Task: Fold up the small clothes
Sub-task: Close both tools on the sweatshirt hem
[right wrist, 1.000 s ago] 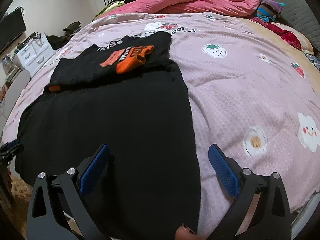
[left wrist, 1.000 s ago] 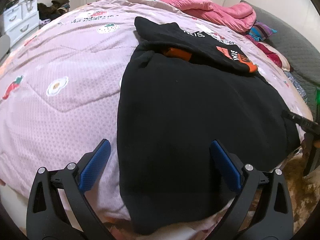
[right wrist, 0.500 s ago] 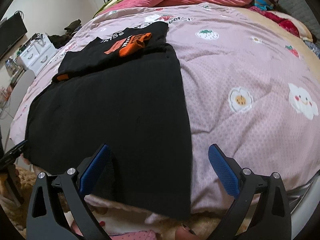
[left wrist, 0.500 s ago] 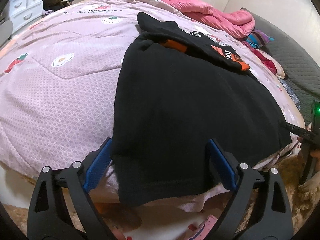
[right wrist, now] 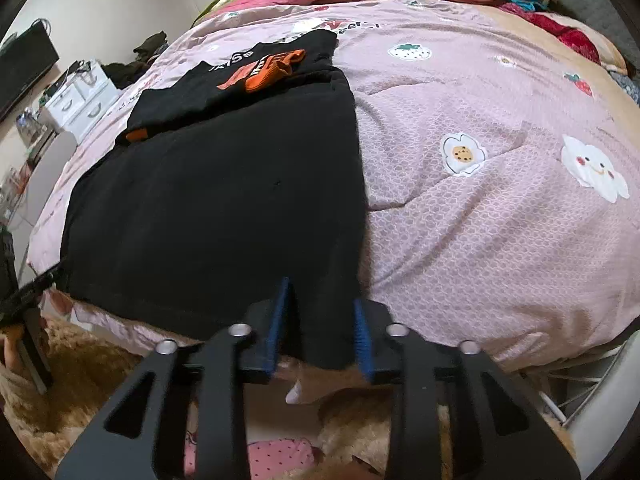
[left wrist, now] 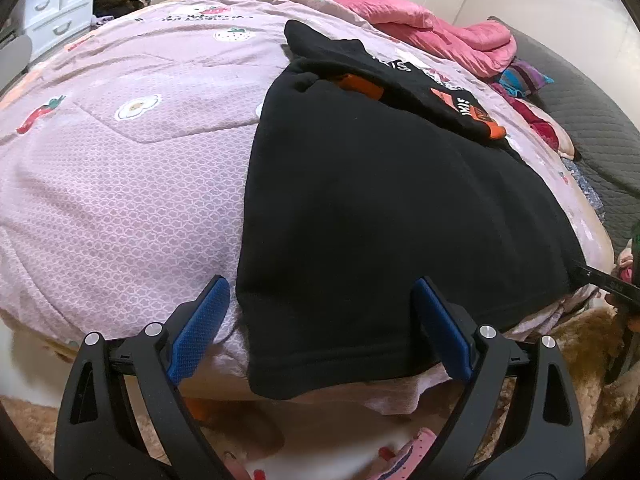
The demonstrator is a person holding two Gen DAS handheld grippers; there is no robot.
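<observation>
Right wrist view shows the right claw (right wrist: 318, 330) has narrowed from wide open, now pinching the black garment (right wrist: 216, 200) hem at lower centre, so folding can begin. Left claw (left wrist: 320, 320) stays released around the opposite corner. I count two black garments on the bed (right wrist: 500, 208), one already folded (right wrist: 240, 76).
</observation>
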